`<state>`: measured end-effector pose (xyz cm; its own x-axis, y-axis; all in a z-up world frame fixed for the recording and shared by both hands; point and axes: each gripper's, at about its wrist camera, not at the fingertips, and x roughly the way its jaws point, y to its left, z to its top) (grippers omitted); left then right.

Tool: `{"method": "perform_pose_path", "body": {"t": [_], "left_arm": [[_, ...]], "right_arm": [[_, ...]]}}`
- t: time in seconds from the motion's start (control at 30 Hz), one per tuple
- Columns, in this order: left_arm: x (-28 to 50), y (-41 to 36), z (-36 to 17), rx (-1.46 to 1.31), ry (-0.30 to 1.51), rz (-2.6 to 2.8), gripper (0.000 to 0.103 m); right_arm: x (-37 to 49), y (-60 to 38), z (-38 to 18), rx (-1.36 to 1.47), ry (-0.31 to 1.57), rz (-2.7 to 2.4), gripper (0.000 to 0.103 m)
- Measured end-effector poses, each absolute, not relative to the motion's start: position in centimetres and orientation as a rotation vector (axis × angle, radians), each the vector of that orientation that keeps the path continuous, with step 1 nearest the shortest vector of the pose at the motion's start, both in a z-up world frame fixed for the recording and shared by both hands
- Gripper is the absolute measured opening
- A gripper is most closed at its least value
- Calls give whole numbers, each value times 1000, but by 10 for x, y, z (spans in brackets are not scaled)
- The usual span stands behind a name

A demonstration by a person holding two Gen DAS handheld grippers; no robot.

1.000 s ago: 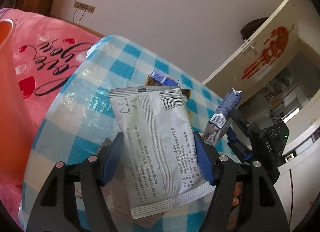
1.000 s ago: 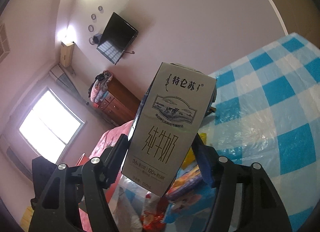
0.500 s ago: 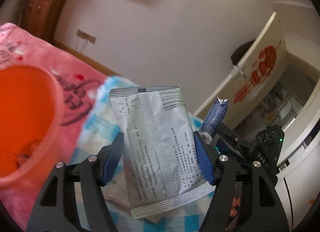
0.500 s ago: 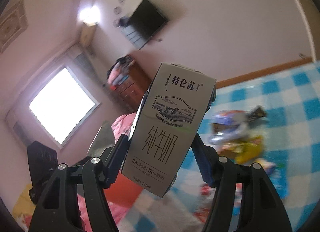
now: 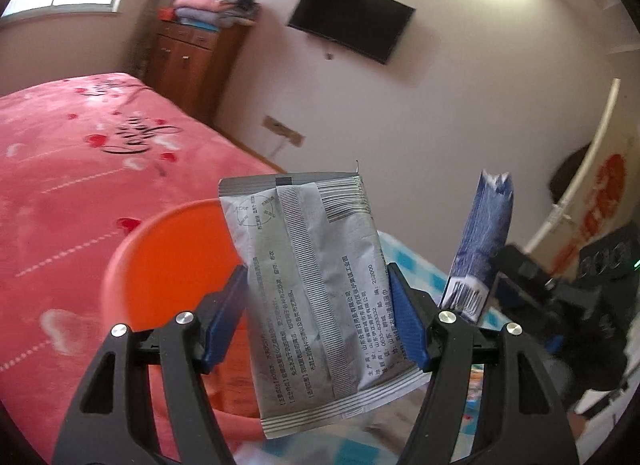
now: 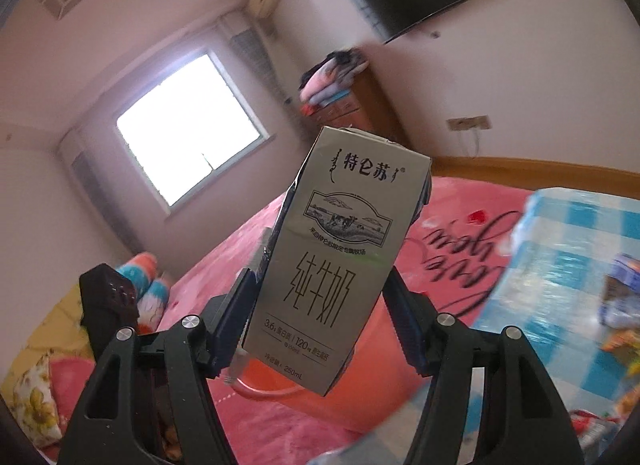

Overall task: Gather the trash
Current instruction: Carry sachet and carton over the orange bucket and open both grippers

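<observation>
above the bed, the left gripper (image 5: 316,317) pinched a grey packet (image 5: 312,297) near the orange bin (image 5: 172,265); the right gripper (image 6: 320,317) pinched a milk carton (image 6: 340,257). a release too early, beside the rim, could drop trash on the blanket (image 5: 80,153).

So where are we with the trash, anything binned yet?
Done: both pickups. The left gripper grips a grey foil packet; the right gripper grips a milk carton. In hand: both sit near the orange bin, neither item dropped. Whether the bin already holds anything, I cannot tell. Left: release both, then fetch the wrappers on the checked cloth.
</observation>
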<state>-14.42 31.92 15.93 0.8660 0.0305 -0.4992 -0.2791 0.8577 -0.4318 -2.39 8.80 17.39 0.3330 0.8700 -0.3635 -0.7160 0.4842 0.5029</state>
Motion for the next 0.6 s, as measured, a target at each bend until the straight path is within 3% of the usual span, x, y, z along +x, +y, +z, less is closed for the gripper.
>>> {"method": "perform_pose_path", "body": {"t": [0.27,0.4,0.47,0.6], "left_arm": [[-144,344,139,-536,535,281,71],[-148,349,133,-549,541,321,80],[-152,346,133,-533,535,340,85],[-155,342,135,-506,523,348,88]], "right_arm": [[-25,148,159,172,720,1060,68],[-29,155,146,162,755,1033,77],[-28,148,143,173,755,1015,86],[-32,125,144,204,731,970,89]]}}
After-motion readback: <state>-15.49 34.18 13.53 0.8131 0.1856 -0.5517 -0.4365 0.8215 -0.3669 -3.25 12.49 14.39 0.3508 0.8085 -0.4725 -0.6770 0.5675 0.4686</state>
